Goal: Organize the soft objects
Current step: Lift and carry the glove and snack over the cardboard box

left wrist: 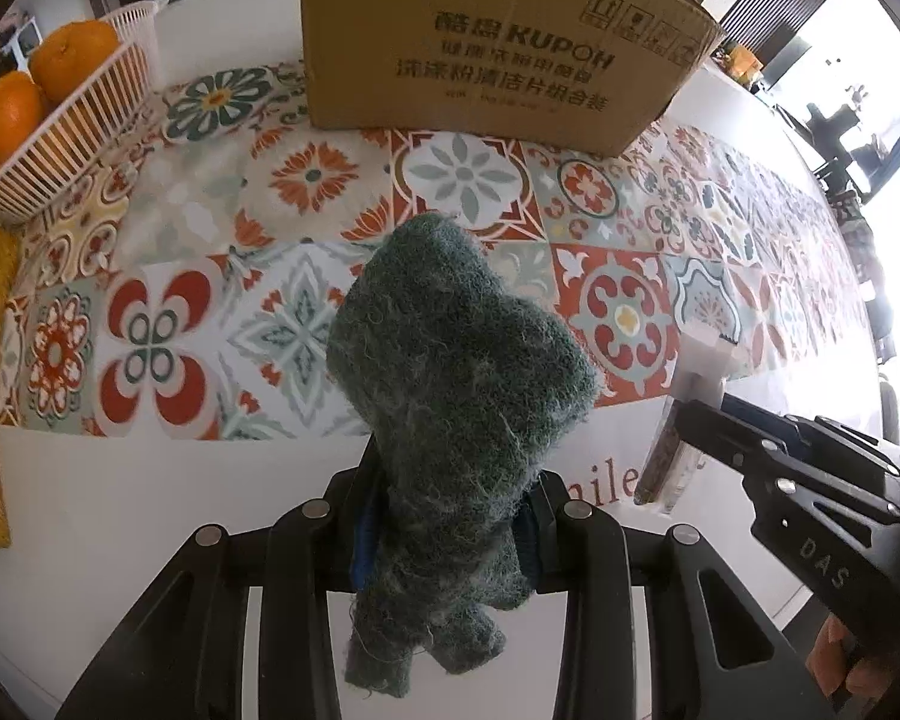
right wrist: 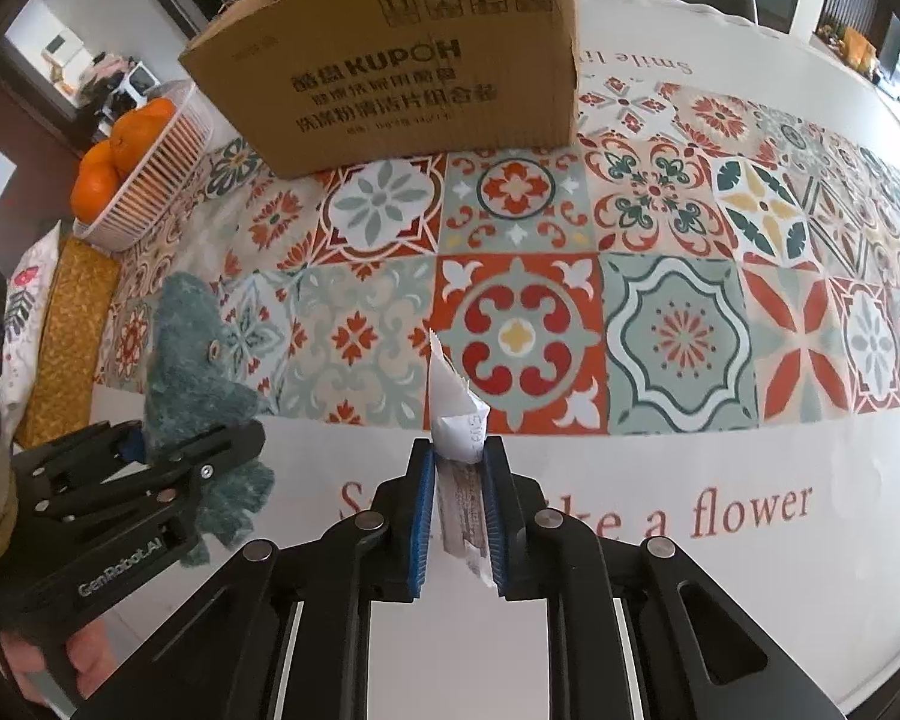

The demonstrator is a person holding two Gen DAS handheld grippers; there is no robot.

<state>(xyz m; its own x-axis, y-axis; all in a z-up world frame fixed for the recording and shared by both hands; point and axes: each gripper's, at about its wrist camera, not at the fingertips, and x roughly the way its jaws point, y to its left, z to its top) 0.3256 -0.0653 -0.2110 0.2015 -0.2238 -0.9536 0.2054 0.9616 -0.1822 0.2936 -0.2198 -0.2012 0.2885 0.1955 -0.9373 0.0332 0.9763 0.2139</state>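
Both grippers are clamped: left gripper (left wrist: 444, 534) pinches a green scourer (left wrist: 450, 360), right gripper (right wrist: 459, 516) pinches a white packet (right wrist: 459, 420), each lifted over the near table (right wrist: 690, 570) edge. To load well, I'd carry each high, clearing the box (right wrist: 420, 60) rim before letting go. Patterned cloth between is bare; the orange basket (left wrist: 90, 120) sits left of the box.
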